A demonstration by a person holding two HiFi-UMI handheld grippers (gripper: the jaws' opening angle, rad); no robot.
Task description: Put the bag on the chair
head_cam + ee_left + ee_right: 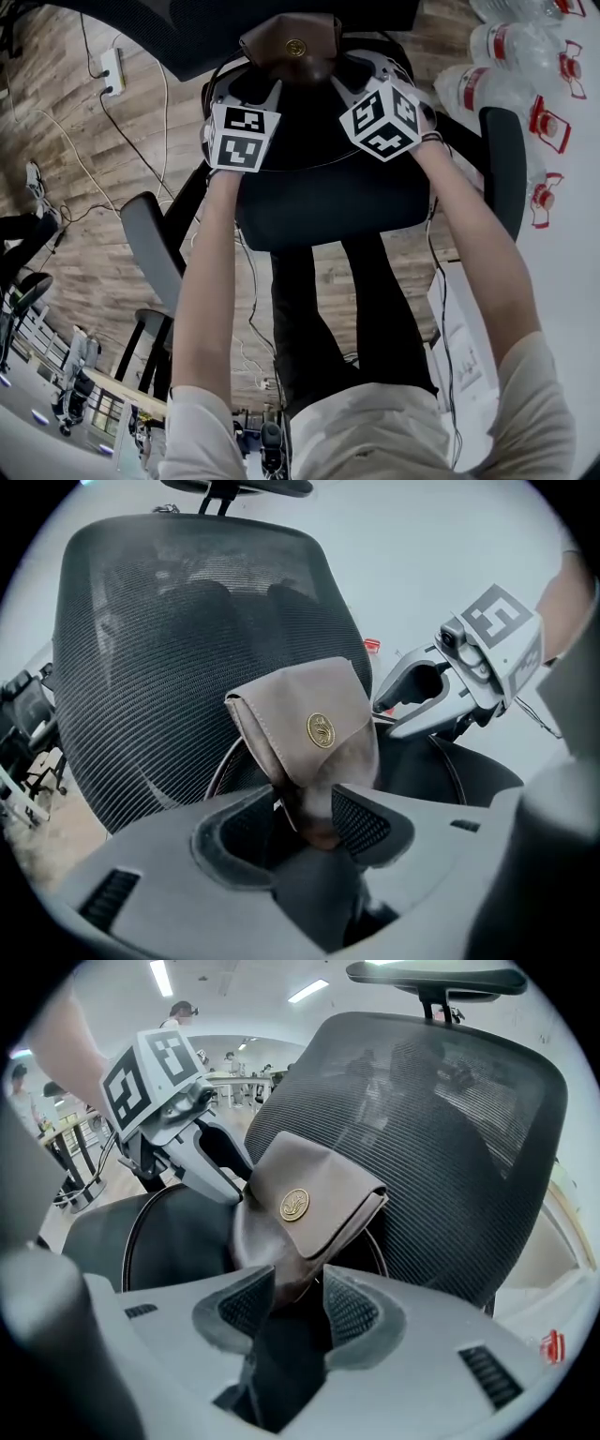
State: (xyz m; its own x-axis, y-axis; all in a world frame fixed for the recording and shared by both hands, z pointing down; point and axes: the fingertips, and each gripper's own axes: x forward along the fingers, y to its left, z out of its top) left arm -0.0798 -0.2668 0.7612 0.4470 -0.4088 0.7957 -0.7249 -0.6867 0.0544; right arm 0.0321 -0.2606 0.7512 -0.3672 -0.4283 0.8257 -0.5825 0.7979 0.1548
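Note:
A brown leather bag [291, 47] with a round gold clasp stands on the black office chair's seat [328, 202] and leans on the mesh backrest [159, 667]. My left gripper [309, 808] is open; the bag's [309, 728] lower left edge sits loosely between its pads. My right gripper [298, 1297] is open too, with the bag's [300, 1199] lower right corner in its gap. Seen from the head camera, the left gripper [267, 89] and the right gripper [352, 80] flank the bag from the front. Its black strap loops on the seat.
Chair armrests [506, 159] [150, 244] stand on both sides. Several water bottles [506, 84] lie on a white table at the right. A power strip [112, 70] and cables lie on the wooden floor at the left. The headrest [436, 977] tops the backrest.

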